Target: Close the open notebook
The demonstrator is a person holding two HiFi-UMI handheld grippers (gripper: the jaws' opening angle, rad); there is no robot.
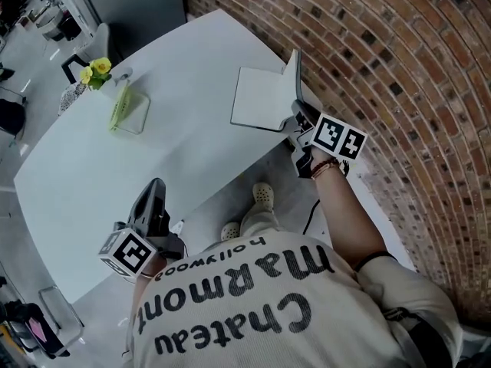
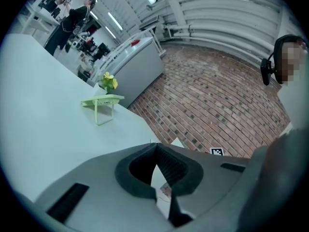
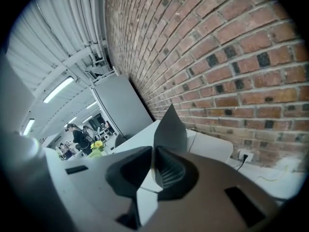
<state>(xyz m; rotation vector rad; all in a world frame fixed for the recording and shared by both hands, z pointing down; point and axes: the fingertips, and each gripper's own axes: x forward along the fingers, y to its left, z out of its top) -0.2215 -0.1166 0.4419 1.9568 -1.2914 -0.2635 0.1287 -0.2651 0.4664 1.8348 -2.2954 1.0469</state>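
Looking down from the head view, I see the notebook (image 1: 261, 98) on the white table (image 1: 153, 167), close to the brick wall (image 1: 399, 67). Its white page lies flat. Its fold runs away from me along the table's right edge. The dark cover (image 1: 293, 75) stands almost straight up.

The right tongs (image 1: 298, 119) are at the near end of the fold, pinched tight on that cover. The left tongs (image 1: 156, 190) are well apart from the book, at the near table edge, closed on nothing.

Only the right gripper view shows the cover (image 3: 170, 127) squeezed between the pads. Only the left gripper view shows the green stand (image 2: 102, 103) from the side.
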